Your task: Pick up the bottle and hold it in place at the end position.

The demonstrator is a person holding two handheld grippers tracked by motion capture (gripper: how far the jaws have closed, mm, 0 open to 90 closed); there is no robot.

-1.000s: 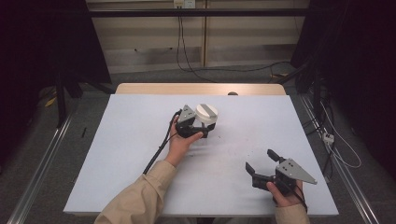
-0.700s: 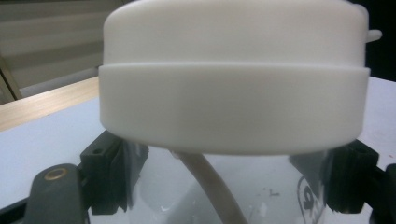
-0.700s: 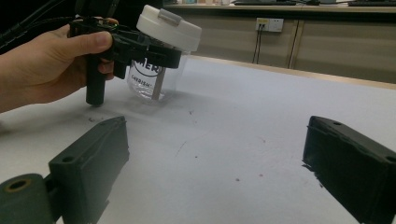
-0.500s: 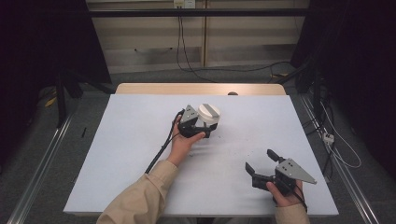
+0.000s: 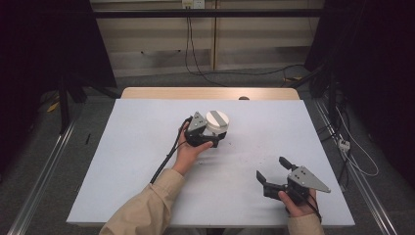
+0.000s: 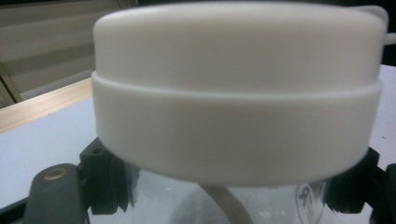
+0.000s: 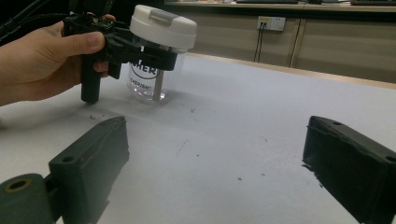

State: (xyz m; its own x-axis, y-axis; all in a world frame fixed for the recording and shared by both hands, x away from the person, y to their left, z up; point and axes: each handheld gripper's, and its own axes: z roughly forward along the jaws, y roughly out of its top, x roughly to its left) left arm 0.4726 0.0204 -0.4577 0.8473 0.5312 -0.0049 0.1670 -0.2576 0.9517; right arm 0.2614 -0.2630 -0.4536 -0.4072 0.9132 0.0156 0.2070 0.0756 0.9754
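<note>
A clear jar (image 7: pixel 156 70) with a white lid (image 5: pixel 217 119) stands a little tilted at the middle of the white table (image 5: pixel 122 161). My left gripper (image 5: pixel 214 138) is shut on its clear body just under the lid. In the left gripper view the lid (image 6: pixel 238 88) looms close, with the clear wall (image 6: pixel 233 200) between the black jaws. Whether the jar's base rests on the table I cannot tell. Near the front right, my right gripper (image 5: pixel 271 168) is open with nothing between its jaws, and it faces the jar. The right gripper view has the left gripper (image 7: pixel 144 56) and the hand holding it.
A wooden strip (image 5: pixel 210 93) runs along the table's far edge, with a small dark object (image 5: pixel 243 98) on it. Cables (image 5: pixel 205 54) hang behind the table. Metal rails (image 5: pixel 44 181) flank both sides on the floor. Small dark specks (image 7: pixel 194 111) dot the white surface.
</note>
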